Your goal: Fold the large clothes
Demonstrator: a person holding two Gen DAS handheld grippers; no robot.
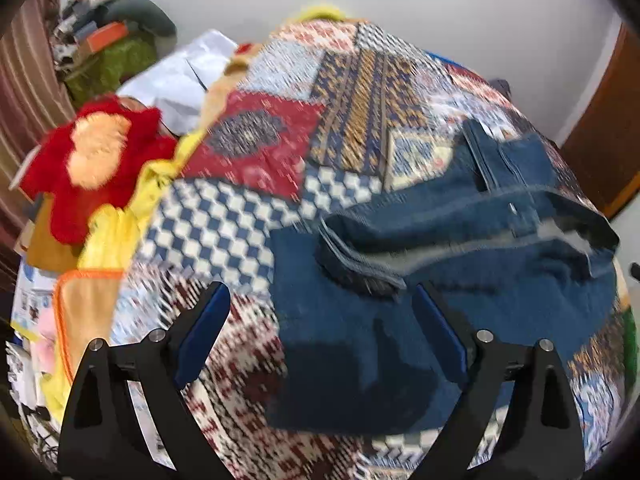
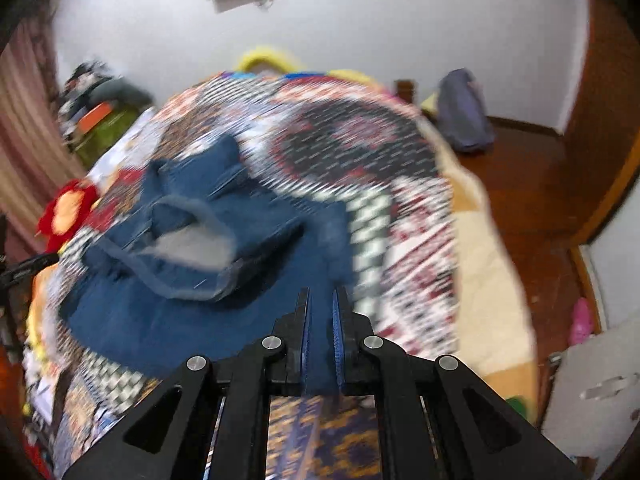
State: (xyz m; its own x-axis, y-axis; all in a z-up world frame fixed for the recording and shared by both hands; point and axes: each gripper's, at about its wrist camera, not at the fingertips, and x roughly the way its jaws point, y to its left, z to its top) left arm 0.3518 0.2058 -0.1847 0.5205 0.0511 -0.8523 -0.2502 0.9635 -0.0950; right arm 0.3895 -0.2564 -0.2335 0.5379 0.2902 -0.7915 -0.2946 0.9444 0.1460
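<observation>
- Dark-blue denim jeans (image 1: 420, 280) lie on the bed's patchwork quilt (image 1: 224, 232), bunched near the waistband, pale lining showing; one leg runs flat toward the cameras.
- Left claw (image 1: 320, 332) hangs spread wide above the denim, gripping nothing.
- Right claw (image 2: 320, 320) is clenched, with blue denim between its pads; it looks pinched on a leg edge.
- Judgement: folding looks begun but unfinished; flattening and further folds remain.
- Red-and-orange plush toy (image 1: 92, 160) and yellow cloth (image 1: 116, 232) sit at the bed's edge.
- White walls, wooden floor (image 2: 532, 200), striped curtain (image 1: 24, 92) and a cluttered pile (image 1: 108, 40) surround the bed.
</observation>
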